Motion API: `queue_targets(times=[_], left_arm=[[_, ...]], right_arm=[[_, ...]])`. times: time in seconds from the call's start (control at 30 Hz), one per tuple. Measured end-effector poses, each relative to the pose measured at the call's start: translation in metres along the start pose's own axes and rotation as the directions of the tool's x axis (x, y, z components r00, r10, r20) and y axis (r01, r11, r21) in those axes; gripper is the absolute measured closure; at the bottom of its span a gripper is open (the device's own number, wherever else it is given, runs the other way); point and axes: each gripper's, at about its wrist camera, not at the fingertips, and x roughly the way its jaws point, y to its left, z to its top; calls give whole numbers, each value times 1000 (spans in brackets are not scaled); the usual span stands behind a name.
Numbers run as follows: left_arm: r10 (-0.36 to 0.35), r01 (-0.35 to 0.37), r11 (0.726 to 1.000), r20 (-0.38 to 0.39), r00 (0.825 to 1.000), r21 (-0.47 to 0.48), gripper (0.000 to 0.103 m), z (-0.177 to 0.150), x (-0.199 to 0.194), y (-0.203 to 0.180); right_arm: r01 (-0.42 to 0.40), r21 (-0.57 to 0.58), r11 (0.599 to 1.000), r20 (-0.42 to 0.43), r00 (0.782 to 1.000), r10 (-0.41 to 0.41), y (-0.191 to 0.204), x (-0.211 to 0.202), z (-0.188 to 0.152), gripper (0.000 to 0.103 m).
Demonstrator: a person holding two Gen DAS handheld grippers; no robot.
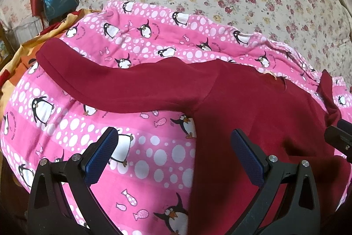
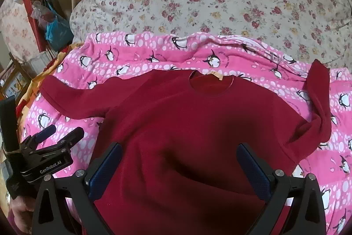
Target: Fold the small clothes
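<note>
While your dark red long-sleeved fleece top (image 2: 187,124) lies spread face up on the pink penguin-print blanket (image 1: 154,158), both grippers hover above it with nothing held. Your left gripper (image 1: 173,155) has its jaws wide apart, straddling the top's side edge below the outstretched sleeve (image 1: 105,85). Your right gripper (image 2: 179,169) has its jaws apart over the chest. The other sleeve (image 2: 319,107) seems folded back on itself, though distortion blurs it. Beyond lies a floral bedspread (image 2: 220,10).
</note>
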Motion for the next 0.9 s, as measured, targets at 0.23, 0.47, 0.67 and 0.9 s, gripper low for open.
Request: queue_targets(times=[0.23,0.47,0.67,0.9], left_arm=[[3,-3,1000,0,1000,-12,1,-1,4,3],[3,-3,1000,0,1000,-14,1,-1,5,4],[8,-8,1000,2,1000,-13,1,0,10,6],[9,-9,1000,-2,1000,-12,1,-1,15,6]], right_arm=[[12,-17,1000,15,1000,-12,5,7,2,0],[31,-22,999,15,999,-31,6,17,3,0],[32,-19,999,15,999,-32,10,25,3,0],[62,-25,998,21,998,-61,11,36,2,0]])
